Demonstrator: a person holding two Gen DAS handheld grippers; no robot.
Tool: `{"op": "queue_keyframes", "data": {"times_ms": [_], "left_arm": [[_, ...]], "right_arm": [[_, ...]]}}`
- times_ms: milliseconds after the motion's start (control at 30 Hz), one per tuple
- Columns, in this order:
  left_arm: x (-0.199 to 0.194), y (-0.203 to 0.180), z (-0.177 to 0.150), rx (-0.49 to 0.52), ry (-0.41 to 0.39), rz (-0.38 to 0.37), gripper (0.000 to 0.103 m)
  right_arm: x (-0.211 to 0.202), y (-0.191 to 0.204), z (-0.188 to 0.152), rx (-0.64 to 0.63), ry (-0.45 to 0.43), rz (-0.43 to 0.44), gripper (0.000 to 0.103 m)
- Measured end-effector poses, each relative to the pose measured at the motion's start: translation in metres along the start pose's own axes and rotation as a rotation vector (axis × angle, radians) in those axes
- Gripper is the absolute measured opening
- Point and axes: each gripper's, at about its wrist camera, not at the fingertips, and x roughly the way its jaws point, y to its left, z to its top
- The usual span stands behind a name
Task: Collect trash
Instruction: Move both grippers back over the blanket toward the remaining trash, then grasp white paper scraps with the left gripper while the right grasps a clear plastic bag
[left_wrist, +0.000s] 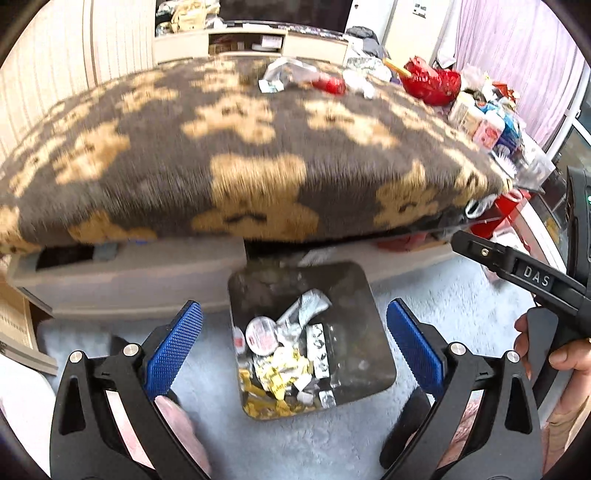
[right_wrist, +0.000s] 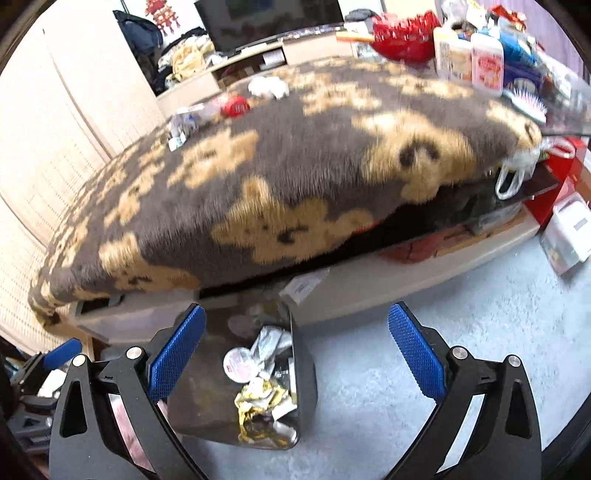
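Observation:
A dark square bin (left_wrist: 364, 332) (right_wrist: 306, 369) stands on the pale carpet below the table edge, holding crumpled wrappers (left_wrist: 284, 373) (right_wrist: 262, 395) and a round foil lid (left_wrist: 260, 330) (right_wrist: 239, 363). My left gripper (left_wrist: 293, 339) hangs open above the bin, nothing between its blue pads. My right gripper (right_wrist: 297, 343) is open too, above the bin's right side and empty; it shows as a black arm (left_wrist: 517, 269) at the right of the left wrist view. On the table's far side lie a crumpled silver wrapper (left_wrist: 280, 74) (right_wrist: 192, 118), a red wrapper (left_wrist: 330, 85) (right_wrist: 234, 107) and white tissue (left_wrist: 356, 83) (right_wrist: 267, 86).
A low table under a brown bear-print blanket (left_wrist: 221, 147) (right_wrist: 258, 166) fills the middle. A red bag (left_wrist: 432, 83) (right_wrist: 402, 35), bottles (right_wrist: 469, 59) and a hairbrush (right_wrist: 524, 101) crowd its right end. A TV stand (left_wrist: 251, 42) sits behind. A person's hand (left_wrist: 569, 365) holds the right gripper.

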Motion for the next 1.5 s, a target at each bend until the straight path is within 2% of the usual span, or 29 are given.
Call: {"op": "queue_keyframes", "data": {"times_ms": [200,367,633,867,1033,1067,1200,1267,1400,1500], "left_arm": [[-0.009,0.011,0.049,0.001,-0.062,0.027,0.095],[0.005,0.021,0.093,0.008,-0.089,0.039,0.095],[0.045,0.024,0.162,0.021,-0.125,0.033,0.095],[0.083,0.025,0.21,0.026,-0.139,0.034,0.095],[0.1,0.024,0.24,0.026,-0.172,-0.002,0.094],[0.102,0.022,0.246,0.035,-0.179,-0.013,0.094],[0.11,0.008,0.263,0.072,-0.192,-0.055,0.083],[0.116,0.001,0.271,0.089,-0.192,-0.046,0.082],[0.135,-0.006,0.281,0.117,-0.16,0.022,0.079],[0.147,-0.003,0.283,0.112,-0.121,0.031,0.064]], "right_arm": [[-0.008,0.007,0.047,-0.032,-0.051,-0.013,0.1],[0.004,0.01,0.098,-0.06,-0.085,-0.042,0.1],[0.047,0.003,0.168,-0.048,-0.108,-0.074,0.1],[0.098,-0.001,0.21,-0.039,-0.112,-0.072,0.1],[0.126,0.004,0.236,-0.048,-0.113,-0.045,0.098],[0.13,0.006,0.241,-0.047,-0.116,-0.029,0.098],[0.145,0.01,0.258,-0.058,-0.1,0.009,0.08],[0.15,0.013,0.263,-0.072,-0.101,0.01,0.079],[0.16,0.02,0.269,-0.093,-0.089,0.023,0.078],[0.168,0.026,0.272,-0.118,-0.078,0.002,0.075]]}}
